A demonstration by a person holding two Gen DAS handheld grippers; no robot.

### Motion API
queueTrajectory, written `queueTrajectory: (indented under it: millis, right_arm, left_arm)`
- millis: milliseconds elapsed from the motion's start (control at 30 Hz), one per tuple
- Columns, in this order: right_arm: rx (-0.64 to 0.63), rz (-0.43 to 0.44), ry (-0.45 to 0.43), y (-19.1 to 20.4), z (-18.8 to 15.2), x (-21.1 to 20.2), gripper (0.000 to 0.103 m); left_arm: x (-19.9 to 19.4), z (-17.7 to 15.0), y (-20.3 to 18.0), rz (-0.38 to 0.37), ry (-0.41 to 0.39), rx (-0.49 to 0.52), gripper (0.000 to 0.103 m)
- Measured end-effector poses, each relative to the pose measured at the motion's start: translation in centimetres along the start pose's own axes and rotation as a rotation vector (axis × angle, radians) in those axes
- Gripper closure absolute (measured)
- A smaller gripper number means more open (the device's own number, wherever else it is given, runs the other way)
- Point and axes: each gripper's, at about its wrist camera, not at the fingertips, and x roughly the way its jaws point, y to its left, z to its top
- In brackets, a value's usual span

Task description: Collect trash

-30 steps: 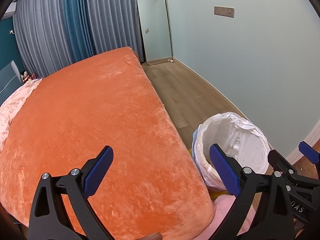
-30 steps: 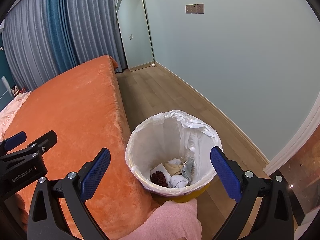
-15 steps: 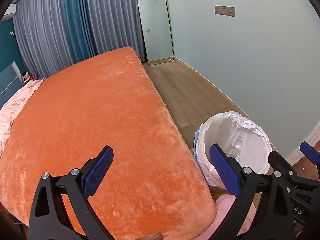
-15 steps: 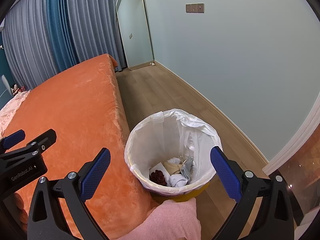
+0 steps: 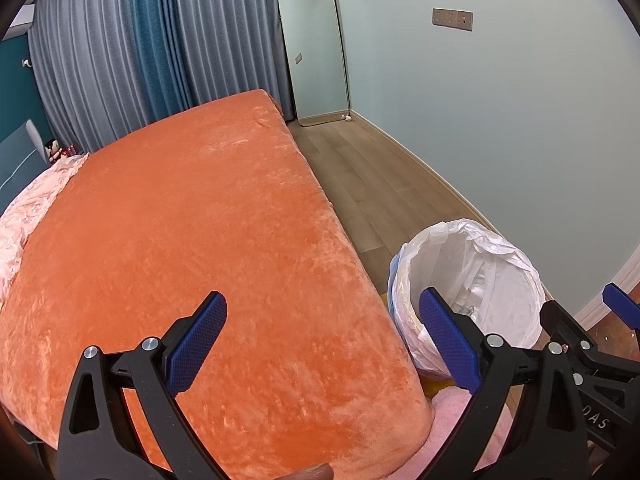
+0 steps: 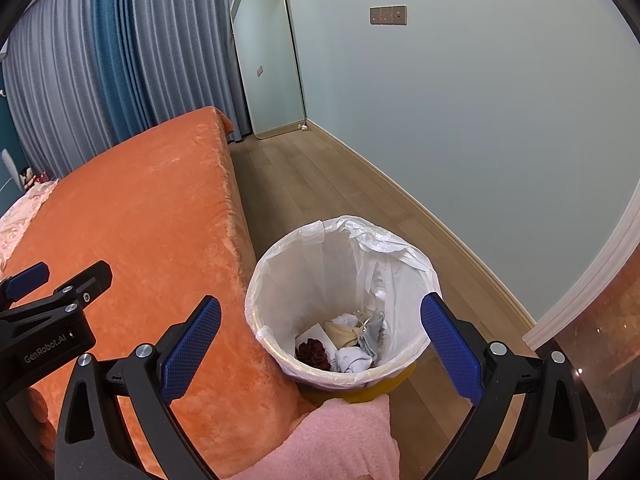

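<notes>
A yellow trash bin lined with a white plastic bag [image 6: 344, 256] stands on the floor beside the bed; it also shows in the left wrist view [image 5: 480, 272]. Inside lie crumpled trash pieces [image 6: 344, 346]: white tissue, a tan scrap, a dark red clump. My right gripper [image 6: 320, 344] is open and empty, held above the bin. My left gripper [image 5: 320, 344] is open and empty, held over the bed's near corner, left of the bin.
An orange velvet bed [image 5: 180, 220] fills the left. A pink cloth [image 6: 340, 440] lies below the bin at the bed's corner. Wooden floor [image 6: 320, 184] runs to a leaning mirror [image 6: 268, 64]. A pale wall [image 6: 480, 120] is on the right.
Both grippers have drifted slightly; the bin sits a little lower and nearer in the views. Both stay open and empty.
</notes>
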Motion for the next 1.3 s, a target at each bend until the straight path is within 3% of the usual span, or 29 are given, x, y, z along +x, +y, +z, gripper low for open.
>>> queueTrajectory:
  millis: [1300]
  right_arm:
    - [-0.001,-0.009,0.011,-0.5,-0.6,0.5,0.007]
  left_arm:
    - [0.0,-0.5,-1.8,0.007,0.005,0.034,0.011]
